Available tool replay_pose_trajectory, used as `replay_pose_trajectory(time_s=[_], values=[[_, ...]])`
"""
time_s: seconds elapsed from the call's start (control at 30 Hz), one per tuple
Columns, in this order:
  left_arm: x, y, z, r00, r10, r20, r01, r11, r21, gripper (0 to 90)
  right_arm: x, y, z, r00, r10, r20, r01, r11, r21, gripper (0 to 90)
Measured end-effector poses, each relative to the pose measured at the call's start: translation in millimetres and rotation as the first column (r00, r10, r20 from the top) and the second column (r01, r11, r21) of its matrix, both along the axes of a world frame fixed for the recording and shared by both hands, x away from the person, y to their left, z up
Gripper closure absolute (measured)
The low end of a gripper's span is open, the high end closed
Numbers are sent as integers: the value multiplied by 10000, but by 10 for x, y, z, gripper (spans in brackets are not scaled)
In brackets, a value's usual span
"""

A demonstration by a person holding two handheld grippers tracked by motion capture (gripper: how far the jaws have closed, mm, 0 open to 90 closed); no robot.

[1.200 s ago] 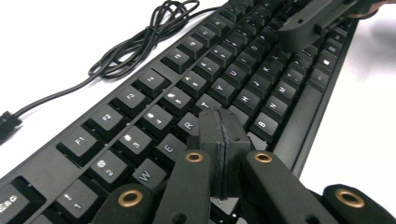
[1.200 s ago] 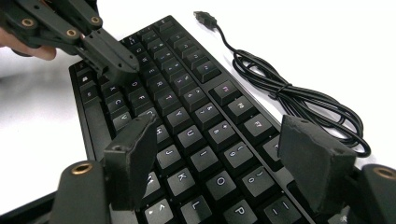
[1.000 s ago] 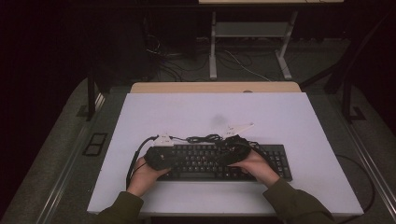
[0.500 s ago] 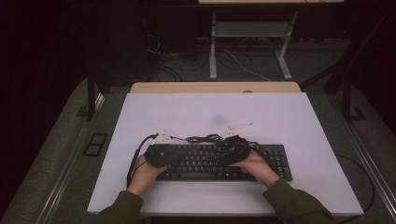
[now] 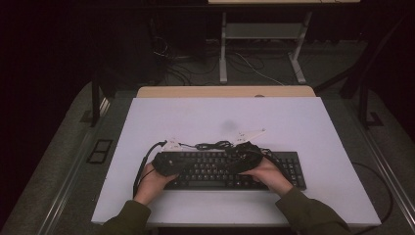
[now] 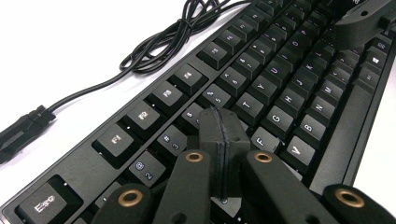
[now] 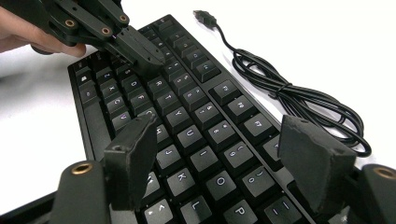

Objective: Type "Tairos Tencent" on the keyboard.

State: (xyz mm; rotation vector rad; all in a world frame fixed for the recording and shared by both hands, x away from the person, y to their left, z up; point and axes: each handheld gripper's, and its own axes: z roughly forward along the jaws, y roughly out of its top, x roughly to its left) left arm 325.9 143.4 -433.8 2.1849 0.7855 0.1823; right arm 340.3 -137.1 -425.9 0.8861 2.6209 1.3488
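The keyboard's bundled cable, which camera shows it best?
The right gripper view: the cable lies whole, plug included. The left gripper view shows its bundle cropped at the top; the high view shows a tiny tangle.

- The high view looks forward and down from above the person's side, far enough back to take in the whole desk (image 5: 303, 122).
- The left gripper view sits low and close over the keyboard (image 6: 261, 88), looking along its rows towards the right gripper (image 6: 362, 21).
- The right gripper view looks back the other way, just as close, at the left gripper (image 7: 140, 51).
- All three share the keyboard and its coiled cable (image 7: 299, 100).
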Motion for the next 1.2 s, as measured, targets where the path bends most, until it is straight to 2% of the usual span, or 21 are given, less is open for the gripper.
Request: replay_pose_trajectory(time_s=[0.03,0.17,0.4,0.47,0.5,0.63,0.9,1.2], values=[[-3,-6,-2,10000,73,-8,-73,9999,-112,888,1,0,0,10000,-4,-2,4,10000,1,279],[-10,1,15,10000,-31,32,31,10000,8,888,2,-3,2,10000,-4,-4,4,10000,11,279],[-22,7,36,10000,-67,68,67,9999,-77,888,3,-9,5,10000,-23,1,23,10000,18,279],[-32,3,41,10000,6,91,-3,9996,-277,887,4,-11,7,10000,-40,-12,40,10000,27,280],[-32,12,51,9999,-91,80,92,9998,-175,887,5,-13,6,10000,-38,-2,38,10000,28,281],[-53,11,66,10000,-35,77,38,9994,-334,855,3,-13,7,10000,-37,-14,37,10000,30,313],[-93,9,88,9999,136,66,-132,9985,-532,771,-17,-10,23,10000,45,-66,-44,9998,188,430],[-119,34,101,9993,382,61,-376,9966,-729,635,-67,21,36,9991,418,-73,-415,9987,279,680]])
